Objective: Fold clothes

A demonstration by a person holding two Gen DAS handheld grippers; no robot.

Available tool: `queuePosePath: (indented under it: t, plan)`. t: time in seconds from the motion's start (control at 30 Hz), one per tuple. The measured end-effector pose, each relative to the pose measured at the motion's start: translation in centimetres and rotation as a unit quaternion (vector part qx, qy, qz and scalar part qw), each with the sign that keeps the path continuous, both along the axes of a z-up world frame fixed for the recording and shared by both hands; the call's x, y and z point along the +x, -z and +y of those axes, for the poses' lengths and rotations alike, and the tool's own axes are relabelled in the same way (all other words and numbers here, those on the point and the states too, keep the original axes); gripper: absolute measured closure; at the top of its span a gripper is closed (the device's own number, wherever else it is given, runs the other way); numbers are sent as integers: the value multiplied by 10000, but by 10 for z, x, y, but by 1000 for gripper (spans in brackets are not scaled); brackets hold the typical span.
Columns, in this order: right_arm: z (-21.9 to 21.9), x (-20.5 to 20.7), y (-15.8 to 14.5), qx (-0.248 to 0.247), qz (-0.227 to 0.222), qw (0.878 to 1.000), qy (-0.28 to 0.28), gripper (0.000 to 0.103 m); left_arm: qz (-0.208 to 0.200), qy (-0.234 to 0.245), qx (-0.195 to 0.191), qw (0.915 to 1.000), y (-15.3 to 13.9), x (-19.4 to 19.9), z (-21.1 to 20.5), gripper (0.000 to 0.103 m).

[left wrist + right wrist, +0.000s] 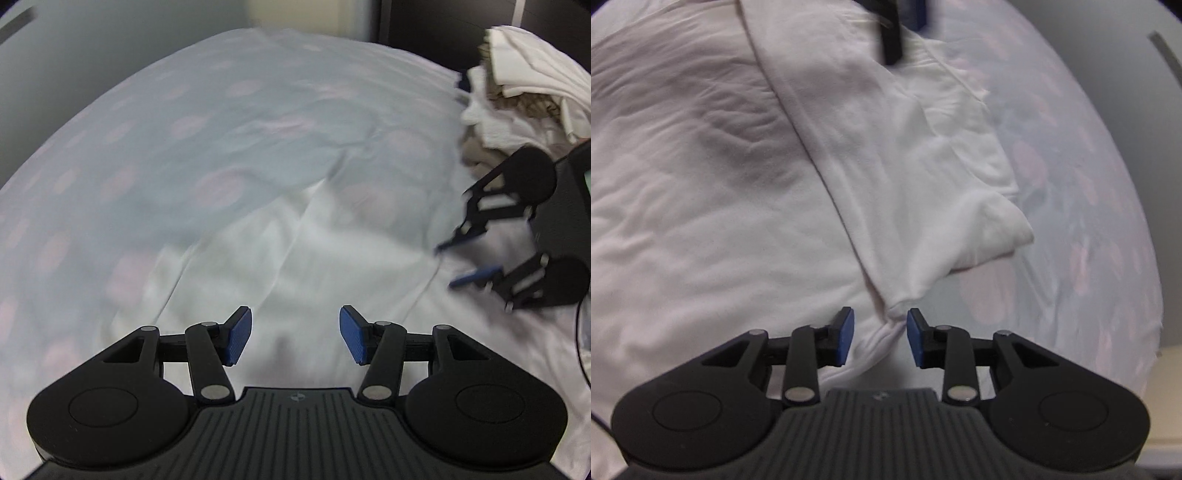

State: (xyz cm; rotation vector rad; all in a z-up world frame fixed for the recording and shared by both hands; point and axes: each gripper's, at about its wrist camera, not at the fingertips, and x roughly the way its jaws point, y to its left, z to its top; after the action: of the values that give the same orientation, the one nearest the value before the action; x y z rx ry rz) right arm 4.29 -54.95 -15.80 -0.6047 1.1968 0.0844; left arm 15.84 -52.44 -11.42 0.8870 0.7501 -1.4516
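Lying across both views: a bed (207, 122) under a pale blue sheet with faded pink blotches, softly rumpled, blurred in the left wrist view. Closing off the far side: a plain grey wall (92, 40) with a dark strip near its upper corner, and dark panelling (443, 22) towards the right. Spreading over the right half of the bed in the right wrist view: a wrinkled white cover (683, 177).

Resting on the bed near its middle: a white garment (905, 166), partly folded, one long fold edge running diagonally, a bunched corner coming down to a point at the right gripper.

Heaping up at the far right corner in the left wrist view: a pile of clothes (517, 85), white pieces over brownish ones, well apart from the garment.

Hovering over the white cloth: the left gripper (295, 334), fingers standing wide apart, nothing between them. Sitting at the garment's bunched corner: the right gripper (880, 334), fingers partly open, cloth lying between the blue pads (846, 336) without being pinched. Trailing at the right edge of the left wrist view: a thin black cable (580, 339).
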Motion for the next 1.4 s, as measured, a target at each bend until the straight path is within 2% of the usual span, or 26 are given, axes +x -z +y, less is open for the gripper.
queuePosePath:
  t: [0.1,0.2,0.43,0.6,0.67,0.7,0.8,0.97,1.13,1.23,1.4]
  plan:
    - [0,6,-1,-197,167,9991,-346,69,76,453,43,9989,8,-1,-42,52]
    - [1,8,-1,-288,325,9971,-627,69,241,845,270,9958,18,0,-78,52]
    - [4,10,-3,-227,518,9923,-1103,69,485,1385,860,9854,46,3,-128,59]
    - [-5,22,4,-95,584,9921,-1107,70,639,1552,1273,9776,61,3,-144,80]
    - [-8,23,9,-69,596,9927,-1045,86,687,1650,1295,9753,61,1,-144,92]
    - [-9,23,9,-20,578,9932,-1008,86,714,1678,1274,9749,60,-1,-144,99]
    - [-11,19,8,70,500,9944,-923,91,754,1718,1137,9756,55,-4,-145,100]
    - [-20,12,-7,289,257,9979,-516,94,695,1687,918,9789,42,-9,-151,101]
    - [-43,1,-24,807,-55,9964,262,95,762,1584,734,9817,30,-10,-165,101]
    - [-62,-7,-29,1116,-159,9906,775,95,901,1327,732,9843,35,-9,-177,101]
    - [-88,-15,-17,1731,-70,9726,1550,97,892,1022,850,9871,61,-16,-193,101]
